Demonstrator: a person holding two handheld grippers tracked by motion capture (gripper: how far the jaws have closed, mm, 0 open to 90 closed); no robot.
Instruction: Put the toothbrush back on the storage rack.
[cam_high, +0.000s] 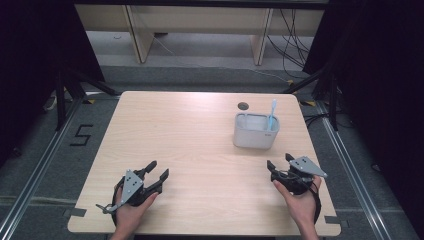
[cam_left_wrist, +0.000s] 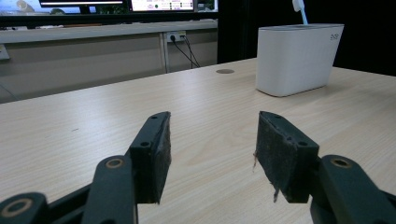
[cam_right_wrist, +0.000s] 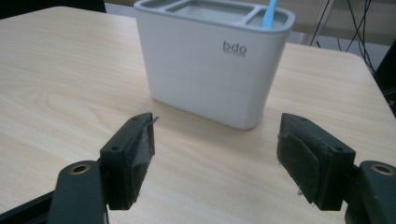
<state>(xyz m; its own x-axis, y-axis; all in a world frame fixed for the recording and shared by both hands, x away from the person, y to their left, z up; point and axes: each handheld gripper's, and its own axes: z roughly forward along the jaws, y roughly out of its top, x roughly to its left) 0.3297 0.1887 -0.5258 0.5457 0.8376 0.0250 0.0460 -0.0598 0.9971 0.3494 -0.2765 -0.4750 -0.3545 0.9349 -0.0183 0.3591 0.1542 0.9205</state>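
A white holder (cam_high: 255, 131) with compartments stands on the wooden table (cam_high: 190, 130) at the right, and a light blue toothbrush (cam_high: 271, 115) sticks up from its right end. The holder (cam_right_wrist: 212, 60) stands just beyond my right gripper (cam_right_wrist: 215, 154), which is open with nothing between its jaws; the toothbrush (cam_right_wrist: 269, 14) rises from a small end compartment. My right gripper (cam_high: 281, 162) rests near the table's front right. My left gripper (cam_high: 159, 170) rests at the front left, open and empty (cam_left_wrist: 212, 154), with the holder (cam_left_wrist: 296, 58) far ahead to its right.
A round cable hole (cam_high: 243, 106) sits in the table behind the holder. Bare tabletop lies between the two grippers. Beyond the table are desk legs (cam_high: 140, 35) and cables (cam_high: 292, 45) on the floor, with dark curtains at both sides.
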